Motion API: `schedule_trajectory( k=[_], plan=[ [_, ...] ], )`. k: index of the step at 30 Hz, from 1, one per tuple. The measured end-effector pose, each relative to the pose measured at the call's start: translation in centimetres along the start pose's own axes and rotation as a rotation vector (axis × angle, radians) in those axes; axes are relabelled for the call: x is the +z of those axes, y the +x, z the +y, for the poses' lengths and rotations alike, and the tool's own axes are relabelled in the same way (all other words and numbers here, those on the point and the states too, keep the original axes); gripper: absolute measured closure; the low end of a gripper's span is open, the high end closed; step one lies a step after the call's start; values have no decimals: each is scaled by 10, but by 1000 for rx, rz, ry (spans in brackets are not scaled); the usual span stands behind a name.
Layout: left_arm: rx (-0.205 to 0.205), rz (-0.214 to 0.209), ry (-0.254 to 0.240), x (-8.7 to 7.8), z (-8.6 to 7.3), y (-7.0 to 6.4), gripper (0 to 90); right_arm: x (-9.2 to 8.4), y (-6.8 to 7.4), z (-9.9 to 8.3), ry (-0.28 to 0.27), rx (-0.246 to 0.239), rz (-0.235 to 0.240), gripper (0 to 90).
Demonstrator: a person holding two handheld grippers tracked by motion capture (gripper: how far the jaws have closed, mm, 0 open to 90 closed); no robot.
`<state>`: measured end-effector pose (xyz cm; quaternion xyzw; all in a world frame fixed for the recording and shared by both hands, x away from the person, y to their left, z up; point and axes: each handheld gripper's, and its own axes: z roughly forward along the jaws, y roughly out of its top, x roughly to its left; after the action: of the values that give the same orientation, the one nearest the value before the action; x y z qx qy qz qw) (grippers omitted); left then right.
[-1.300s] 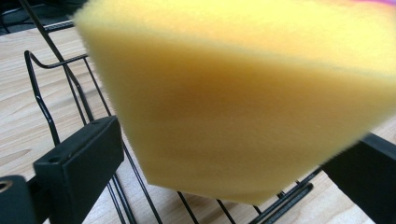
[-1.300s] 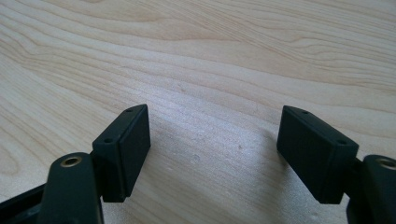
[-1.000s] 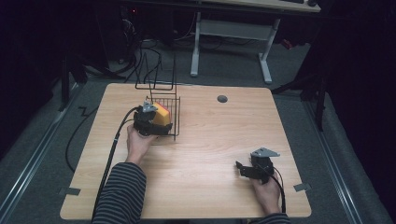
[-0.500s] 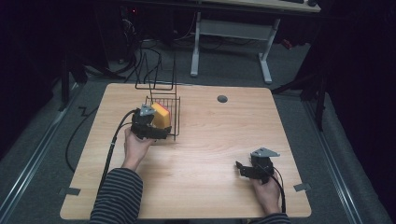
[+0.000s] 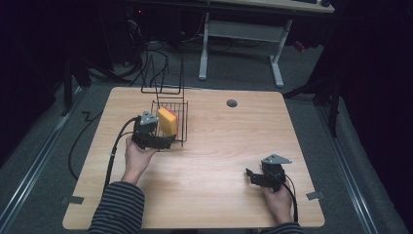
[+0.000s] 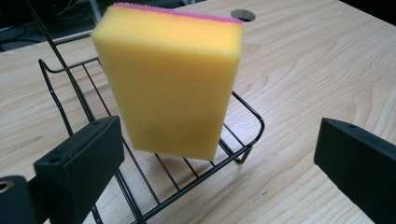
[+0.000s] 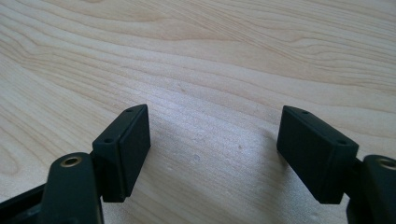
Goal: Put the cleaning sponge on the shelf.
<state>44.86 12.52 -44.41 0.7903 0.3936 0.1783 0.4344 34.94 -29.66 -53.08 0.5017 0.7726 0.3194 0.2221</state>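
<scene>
High view: your left gripper (image 5: 155, 139) sits at the near edge of the wire rack (image 5: 181, 132), and your right gripper (image 5: 263, 176) rests low over the table (image 5: 214, 165), well apart from both.
Sponge: yellow sponge (image 6: 168, 84) with a pink top layer stands on end in the rack, leaning back on the wires.
Left gripper state: released, jaws spread wide, nothing between them; the sponge stands beyond them, untouched.
Right gripper state: released too, jaws apart over bare wood.
Risk 1: pull out crooked and a jaw may catch the front wire, dragging the light rack.
Risk 2: the sponge looks poorly balanced on its short edge; any knock to the rack could tip it flat or out.
Caution: withdraw straight and slowly.
</scene>
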Motion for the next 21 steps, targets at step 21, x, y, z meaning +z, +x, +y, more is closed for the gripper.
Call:
schedule_trajectory(
  k=[21],
  plan=[
    [-21,-25,-45,-32,-6,1,44,0,0,0,0,0,0,260]
  ],
)
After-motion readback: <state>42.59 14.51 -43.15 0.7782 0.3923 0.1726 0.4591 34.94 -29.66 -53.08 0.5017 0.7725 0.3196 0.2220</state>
